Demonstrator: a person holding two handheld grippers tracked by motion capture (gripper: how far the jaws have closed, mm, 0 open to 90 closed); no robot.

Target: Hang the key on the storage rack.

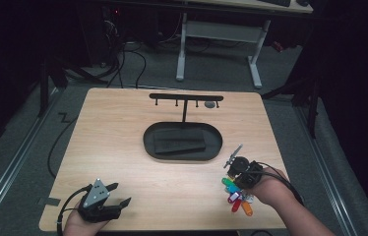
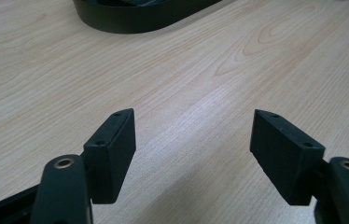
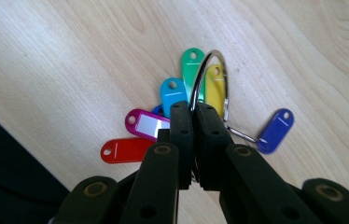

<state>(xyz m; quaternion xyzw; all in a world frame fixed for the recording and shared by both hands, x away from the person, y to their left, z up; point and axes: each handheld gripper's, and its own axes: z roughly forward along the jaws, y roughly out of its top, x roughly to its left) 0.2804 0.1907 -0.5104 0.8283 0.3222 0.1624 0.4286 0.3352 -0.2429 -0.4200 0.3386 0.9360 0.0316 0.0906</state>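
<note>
High view: above the person's edge, facing forward and down, far enough to take in the whole counter (image 1: 123, 128).
Left gripper view: low over the counter, close, facing the black tray (image 2: 135, 18) at 12 o'clock.
Right gripper view: close, looking steeply down on the counter.
Shared: high and left views both show the tray.

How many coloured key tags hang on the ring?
6 clearly: green, yellow, light blue, magenta, red, dark blue. Another may hide behind the fingers.
</note>
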